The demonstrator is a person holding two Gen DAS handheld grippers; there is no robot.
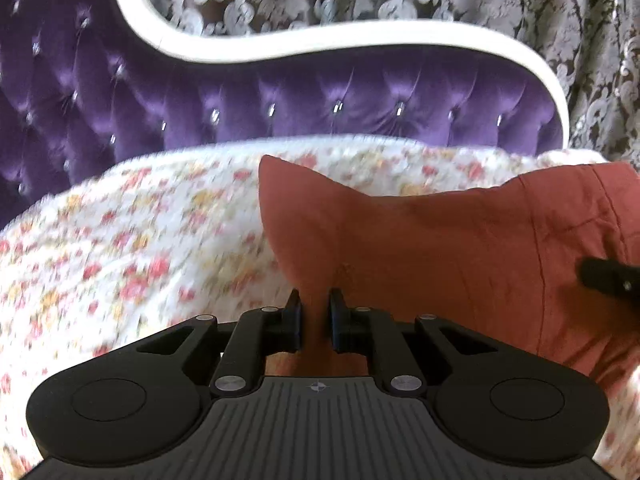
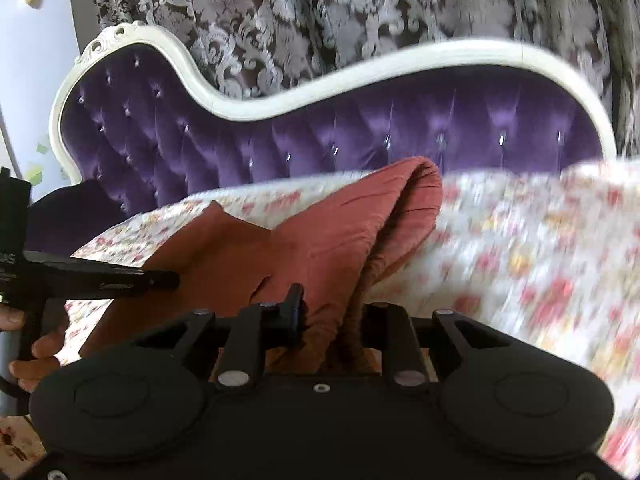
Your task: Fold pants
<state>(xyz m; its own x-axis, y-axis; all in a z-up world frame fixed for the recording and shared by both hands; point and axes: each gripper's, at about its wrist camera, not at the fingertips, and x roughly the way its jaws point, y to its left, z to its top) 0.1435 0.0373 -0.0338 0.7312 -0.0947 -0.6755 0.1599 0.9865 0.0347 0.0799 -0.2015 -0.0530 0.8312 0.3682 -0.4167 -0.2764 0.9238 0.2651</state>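
Note:
The rust-red pants (image 1: 440, 248) lie partly lifted over a floral blanket (image 1: 140, 240). My left gripper (image 1: 316, 312) is shut on a pinch of the pants fabric near their left edge. In the right wrist view the pants (image 2: 328, 232) rise in a folded hump toward the sofa back. My right gripper (image 2: 332, 312) is shut on a bunched fold of the pants; its right finger is hidden by cloth. The right gripper's tip shows in the left wrist view (image 1: 608, 280) at the far right. The left gripper shows in the right wrist view (image 2: 100, 276) at the left.
A purple tufted sofa back (image 1: 280, 92) with a white frame (image 2: 360, 64) stands behind the blanket (image 2: 540, 248). Patterned grey curtains (image 2: 360, 8) hang behind it. The person's hand (image 2: 32, 352) holds the left gripper at the left edge.

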